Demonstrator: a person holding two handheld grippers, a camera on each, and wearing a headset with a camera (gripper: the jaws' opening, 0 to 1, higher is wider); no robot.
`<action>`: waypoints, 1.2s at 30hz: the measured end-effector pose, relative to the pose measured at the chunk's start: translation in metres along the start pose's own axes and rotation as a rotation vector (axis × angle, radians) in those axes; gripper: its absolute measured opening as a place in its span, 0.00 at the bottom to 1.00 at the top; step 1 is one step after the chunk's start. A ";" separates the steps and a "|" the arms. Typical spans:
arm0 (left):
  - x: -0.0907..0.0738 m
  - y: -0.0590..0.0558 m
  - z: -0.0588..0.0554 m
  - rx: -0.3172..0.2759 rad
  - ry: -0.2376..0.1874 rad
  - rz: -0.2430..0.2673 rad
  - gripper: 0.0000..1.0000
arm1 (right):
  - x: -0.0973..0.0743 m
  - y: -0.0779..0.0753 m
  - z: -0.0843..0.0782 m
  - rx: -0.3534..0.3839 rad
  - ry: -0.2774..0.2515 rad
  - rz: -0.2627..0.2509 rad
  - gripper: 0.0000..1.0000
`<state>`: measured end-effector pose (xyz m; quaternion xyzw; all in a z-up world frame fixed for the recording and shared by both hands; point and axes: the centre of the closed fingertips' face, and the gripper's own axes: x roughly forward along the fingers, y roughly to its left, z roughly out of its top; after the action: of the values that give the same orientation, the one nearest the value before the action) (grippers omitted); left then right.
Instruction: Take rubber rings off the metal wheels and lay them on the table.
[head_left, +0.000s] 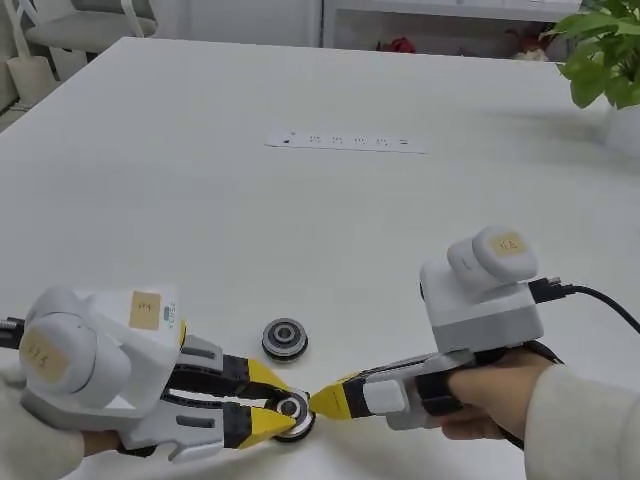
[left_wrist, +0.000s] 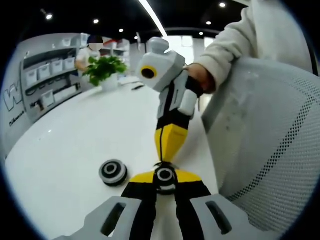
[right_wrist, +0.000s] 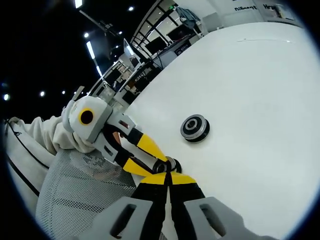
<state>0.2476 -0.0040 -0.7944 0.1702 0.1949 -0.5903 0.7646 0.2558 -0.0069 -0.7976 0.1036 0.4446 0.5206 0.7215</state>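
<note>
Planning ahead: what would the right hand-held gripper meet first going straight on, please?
The right hand-held gripper would meet the metal wheel held by the left hand-held gripper, seemingly at its tips.

Open-plan office or lab, broad white bench (head_left: 300, 220) with a flat socket strip (head_left: 345, 141), leafy potted plant (head_left: 600, 55), wall shelves (left_wrist: 47, 70) of white storage bins, mesh office chair (left_wrist: 270, 140), strip light (left_wrist: 152, 17) on a dark ceiling.

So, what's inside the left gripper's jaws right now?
The left gripper grips a metal wheel, hub showing. The right gripper has shut tips at its edge; the yellow jaws hide whether they pinch a rubber ring.
</note>
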 end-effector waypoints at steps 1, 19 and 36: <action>0.000 0.000 0.000 0.000 0.000 0.000 0.14 | 0.000 0.001 0.000 0.001 -0.001 0.001 0.00; 0.000 0.000 0.000 0.002 0.000 0.000 0.14 | 0.000 0.005 0.001 0.009 -0.009 0.023 0.00; 0.001 0.000 0.000 0.002 0.000 0.002 0.14 | 0.000 0.007 0.002 -0.001 -0.013 0.031 0.00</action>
<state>0.2475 -0.0044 -0.7948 0.1712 0.1940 -0.5899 0.7649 0.2531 -0.0032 -0.7920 0.1137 0.4381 0.5313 0.7162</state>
